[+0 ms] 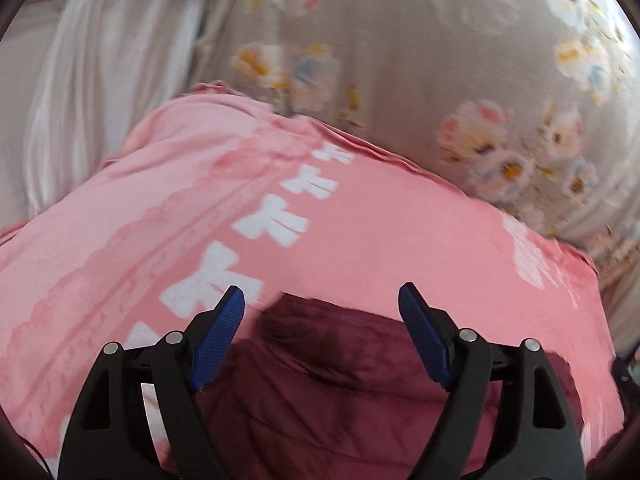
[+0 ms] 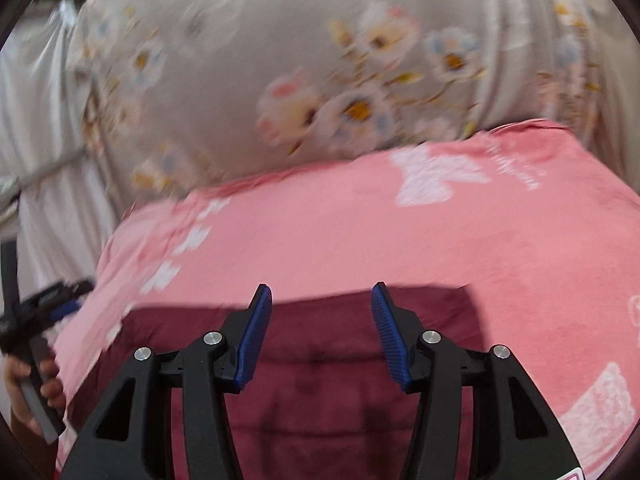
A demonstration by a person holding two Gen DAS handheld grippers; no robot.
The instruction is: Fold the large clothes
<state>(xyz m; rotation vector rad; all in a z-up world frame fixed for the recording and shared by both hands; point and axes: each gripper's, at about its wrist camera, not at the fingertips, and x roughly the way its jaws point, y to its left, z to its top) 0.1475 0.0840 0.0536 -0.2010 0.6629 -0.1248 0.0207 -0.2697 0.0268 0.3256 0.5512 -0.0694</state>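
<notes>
While flat on the floral bedsheet (image 1: 400,60), pink garment (image 1: 360,232); both grippers' fingers (image 1: 224,332) apart, empty.

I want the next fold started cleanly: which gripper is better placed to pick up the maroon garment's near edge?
Neither clearly. The left gripper and right gripper both hang open over the maroon garment lying on the pink cloth, holding nothing. Use both together.

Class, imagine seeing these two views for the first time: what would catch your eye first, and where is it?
A big pink cloth with white bow prints fills the middle, spread over a grey floral bedsheet. A dark maroon quilted garment lies on it at the near edge. Open blue-padded tongs sit above it, holding nothing.
</notes>
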